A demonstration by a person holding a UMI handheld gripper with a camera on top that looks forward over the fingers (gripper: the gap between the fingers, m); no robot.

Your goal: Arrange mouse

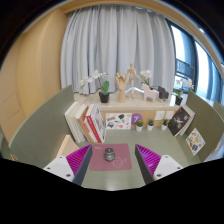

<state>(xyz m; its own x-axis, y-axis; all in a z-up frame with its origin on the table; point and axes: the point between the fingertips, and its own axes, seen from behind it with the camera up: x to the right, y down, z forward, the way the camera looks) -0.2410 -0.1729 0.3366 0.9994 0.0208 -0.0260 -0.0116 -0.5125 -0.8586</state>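
A small grey mouse (109,154) sits on a pink mouse mat (113,156) on the olive-grey desk (50,125). The mouse lies at the mat's left half, near its far edge. My gripper (113,164) is open, its two fingers with magenta pads (77,160) spread wide on either side of the mat. The mouse rests on the mat between and a little ahead of the fingertips, with clear gaps at both sides.
Beyond the mat stands a row of books (87,124) and small items. A shelf (130,98) at the back bears potted plants and a wooden hand figure. A picture frame (181,121) and a card (194,141) stand right. Curtains hang behind.
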